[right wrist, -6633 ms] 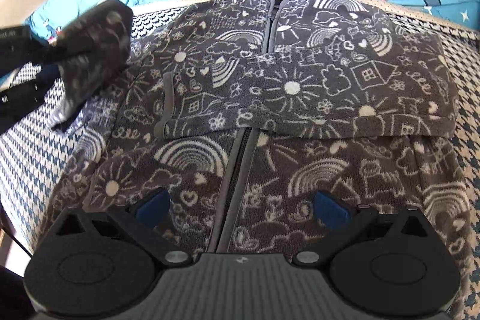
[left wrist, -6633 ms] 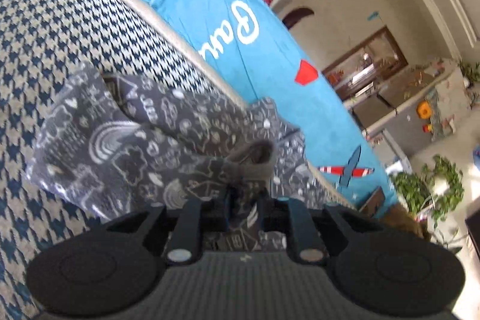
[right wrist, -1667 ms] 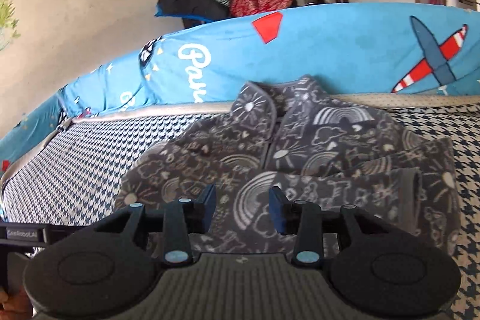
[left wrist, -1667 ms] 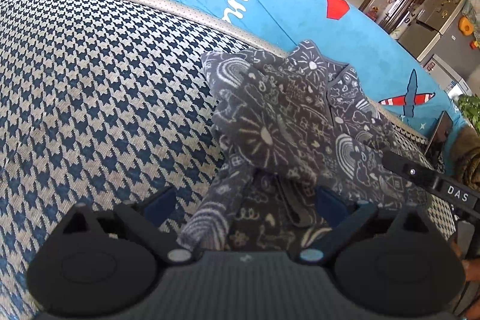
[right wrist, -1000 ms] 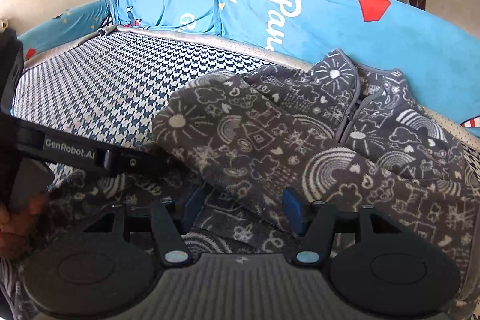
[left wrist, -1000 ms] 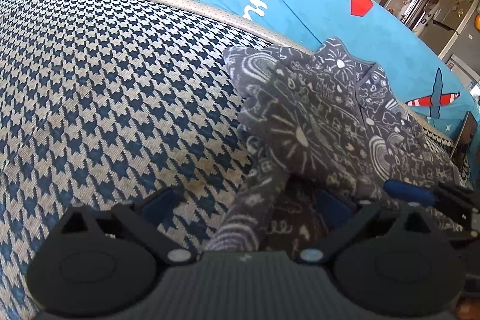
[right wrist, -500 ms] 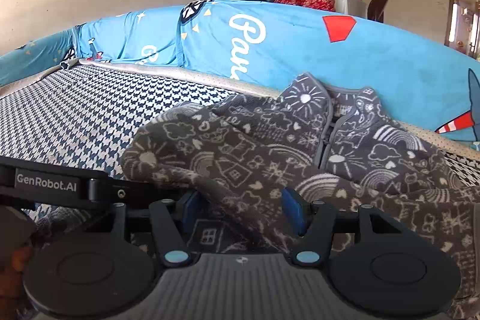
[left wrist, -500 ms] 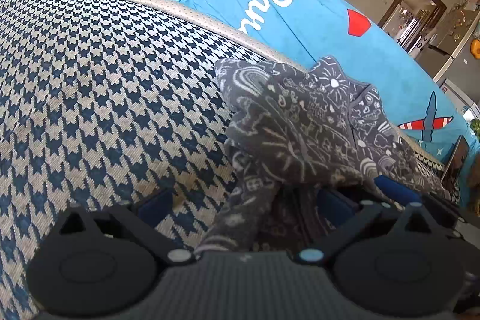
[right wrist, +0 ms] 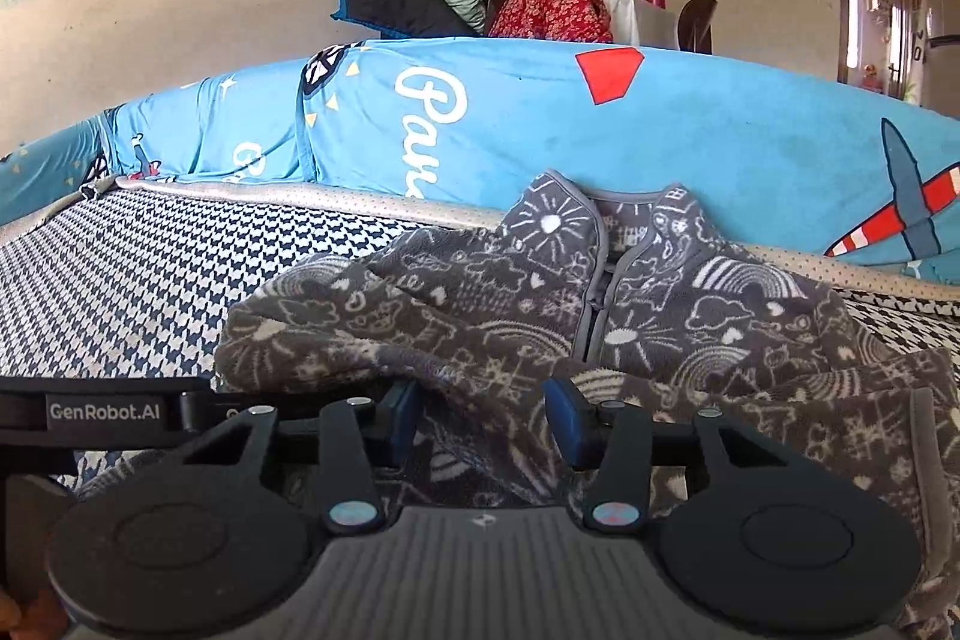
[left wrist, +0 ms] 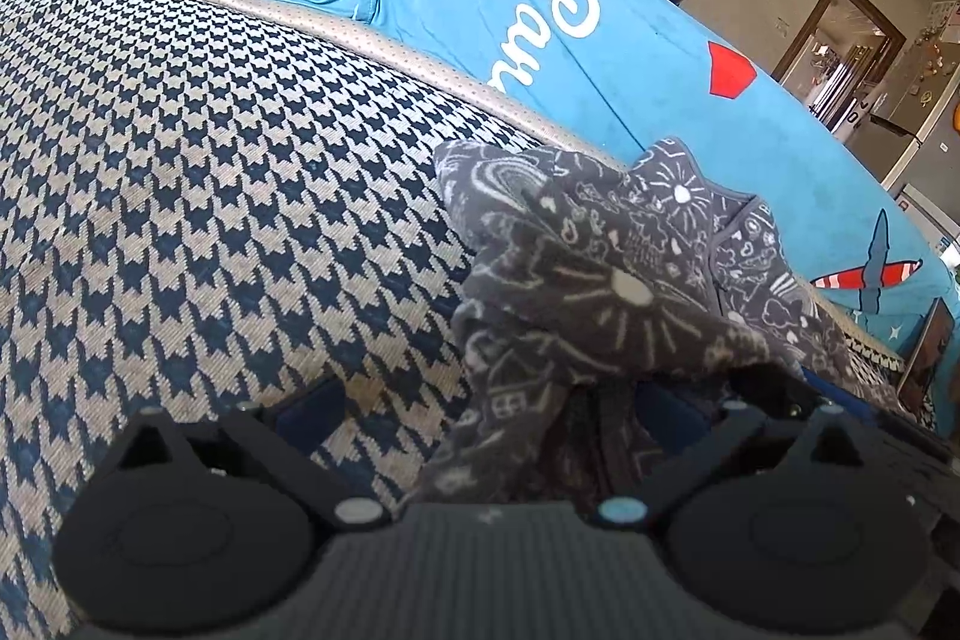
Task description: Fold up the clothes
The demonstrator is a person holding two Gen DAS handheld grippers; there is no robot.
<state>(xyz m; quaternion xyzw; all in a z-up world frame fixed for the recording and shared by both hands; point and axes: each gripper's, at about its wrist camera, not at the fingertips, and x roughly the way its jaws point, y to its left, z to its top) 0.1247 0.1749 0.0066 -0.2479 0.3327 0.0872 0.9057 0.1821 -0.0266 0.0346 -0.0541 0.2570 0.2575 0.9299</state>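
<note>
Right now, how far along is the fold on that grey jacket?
Partway. Done: both sleeves look folded across the jacket's front. In hand: both claws sit low at its near edge with fabric between the fingers, the left claw wide open, the right claw partly closed but not pinching. Left: fold the bottom half up toward the collar and flatten.

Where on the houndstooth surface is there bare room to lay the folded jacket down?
The houndstooth cover lies bare left of the grey patterned jacket, bordered behind by the blue cushion and its grey piping. It is crowded at the jacket itself, where the left gripper and right gripper both reach into the fabric.
</note>
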